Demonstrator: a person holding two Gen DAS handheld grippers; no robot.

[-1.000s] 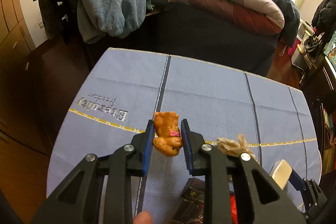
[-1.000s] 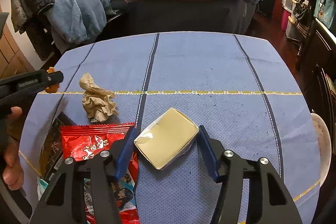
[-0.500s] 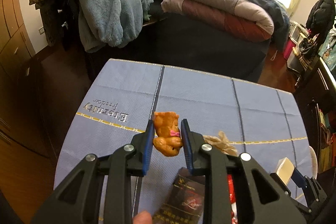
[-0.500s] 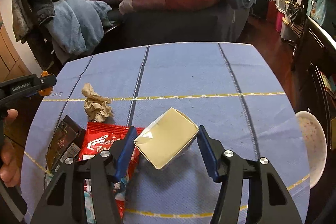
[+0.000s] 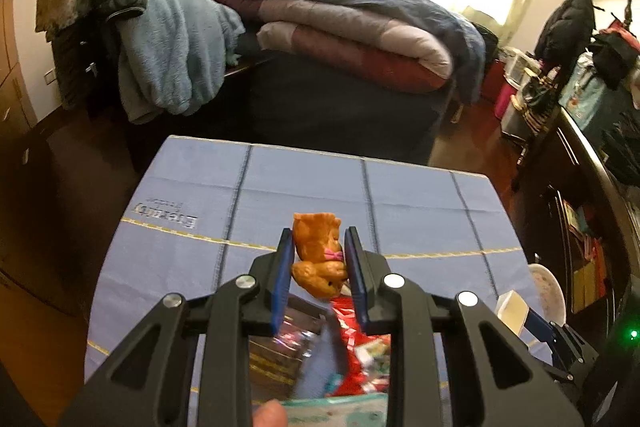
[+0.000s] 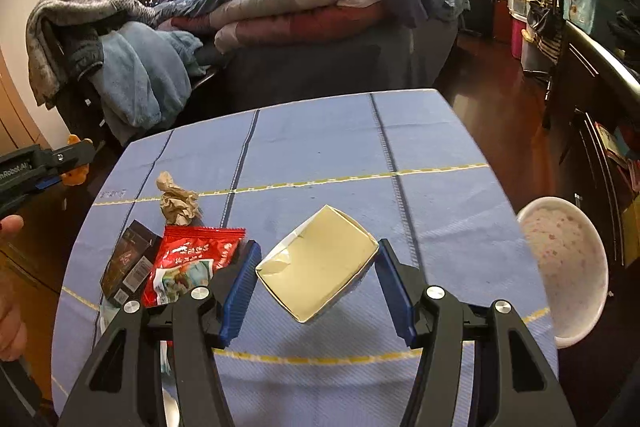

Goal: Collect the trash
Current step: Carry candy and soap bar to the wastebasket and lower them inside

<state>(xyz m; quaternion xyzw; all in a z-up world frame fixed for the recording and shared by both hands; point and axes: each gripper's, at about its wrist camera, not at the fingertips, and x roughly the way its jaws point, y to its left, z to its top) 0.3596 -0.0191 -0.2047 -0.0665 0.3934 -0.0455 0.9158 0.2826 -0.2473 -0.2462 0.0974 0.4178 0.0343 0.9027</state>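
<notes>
My left gripper [image 5: 318, 247] is shut on a small orange toy bear [image 5: 318, 253] with a pink bow, held in the air above the blue tablecloth [image 5: 304, 187]. My right gripper [image 6: 316, 263] is shut on a cream carton [image 6: 318, 269], tilted and lifted off the cloth. On the cloth lie a crumpled brown paper [image 6: 176, 201], a red snack wrapper [image 6: 186, 259] and a dark packet [image 6: 128, 263]. The left gripper [image 6: 78, 163] with the bear [image 6: 76, 177] shows at the left edge of the right wrist view.
A white bin [image 6: 564, 263] with a speckled inside stands by the table's right edge. A bed with folded quilts [image 5: 352, 39] lies beyond the table, clothes piled on a chair [image 5: 160, 43] at the left. Dark furniture [image 6: 592, 107] lines the right side.
Both grippers have risen and drawn back from the table with their objects still held. More of the room, the wrappers and the white bin has come into view.
</notes>
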